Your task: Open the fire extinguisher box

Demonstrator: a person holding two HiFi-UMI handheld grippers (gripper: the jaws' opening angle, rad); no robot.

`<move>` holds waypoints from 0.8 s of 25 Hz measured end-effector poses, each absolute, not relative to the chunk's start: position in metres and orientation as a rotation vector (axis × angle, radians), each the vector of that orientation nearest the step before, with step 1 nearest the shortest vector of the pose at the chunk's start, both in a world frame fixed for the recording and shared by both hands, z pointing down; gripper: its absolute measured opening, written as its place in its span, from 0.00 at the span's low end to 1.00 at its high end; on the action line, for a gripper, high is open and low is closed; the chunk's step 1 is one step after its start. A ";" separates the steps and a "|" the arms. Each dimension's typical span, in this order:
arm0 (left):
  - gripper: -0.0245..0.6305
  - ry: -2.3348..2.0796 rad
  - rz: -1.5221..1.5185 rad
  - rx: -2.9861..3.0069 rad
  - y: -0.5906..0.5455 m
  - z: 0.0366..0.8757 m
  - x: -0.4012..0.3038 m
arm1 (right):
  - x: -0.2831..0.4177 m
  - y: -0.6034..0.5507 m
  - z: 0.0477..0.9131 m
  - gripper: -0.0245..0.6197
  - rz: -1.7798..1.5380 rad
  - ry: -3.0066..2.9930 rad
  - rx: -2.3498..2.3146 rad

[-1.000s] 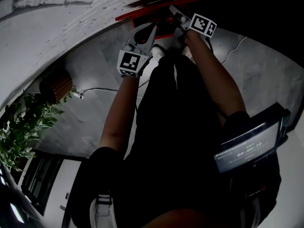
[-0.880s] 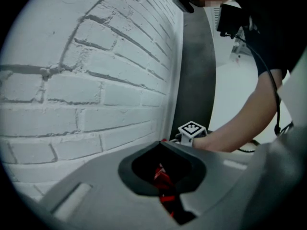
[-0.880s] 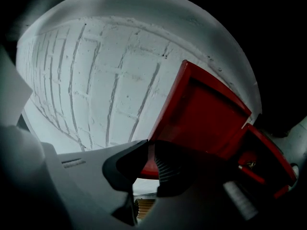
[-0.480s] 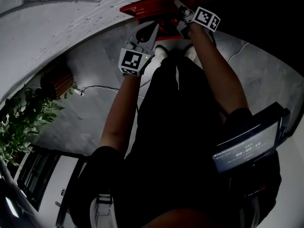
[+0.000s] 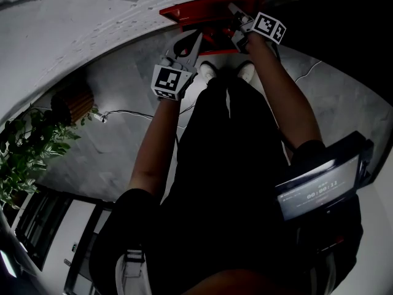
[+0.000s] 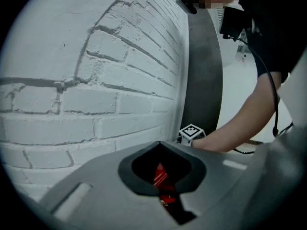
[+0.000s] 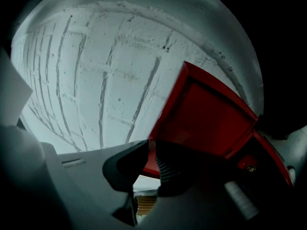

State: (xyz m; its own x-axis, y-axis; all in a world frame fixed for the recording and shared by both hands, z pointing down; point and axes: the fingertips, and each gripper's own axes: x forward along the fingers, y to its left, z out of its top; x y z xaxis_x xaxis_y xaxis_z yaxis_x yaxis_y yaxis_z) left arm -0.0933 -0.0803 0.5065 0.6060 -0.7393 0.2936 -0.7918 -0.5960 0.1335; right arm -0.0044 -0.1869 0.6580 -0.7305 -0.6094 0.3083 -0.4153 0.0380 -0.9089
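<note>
One red fire extinguisher box [image 5: 196, 11], top centre of head view. Right gripper [image 7: 152, 159] fingers pinch its door [image 7: 206, 114] edge; left gripper [image 6: 162, 162] fingers pressed together. Door likely stiff, light: pull that edge.

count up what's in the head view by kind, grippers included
grippers: 2, the left gripper and the right gripper
red fire extinguisher box: 1
white shoes: 2
potted plant: 1
screen showing a timer: 1
total: 7
</note>
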 end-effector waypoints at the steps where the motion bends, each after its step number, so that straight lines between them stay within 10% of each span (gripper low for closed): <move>1: 0.04 -1.262 0.303 2.582 -0.080 0.506 -0.096 | -0.005 -0.183 0.659 0.10 -1.772 2.161 -1.066; 20: 0.04 -1.197 0.059 2.646 -0.028 0.306 -0.087 | -0.021 -0.044 0.293 0.05 -0.396 3.097 -0.555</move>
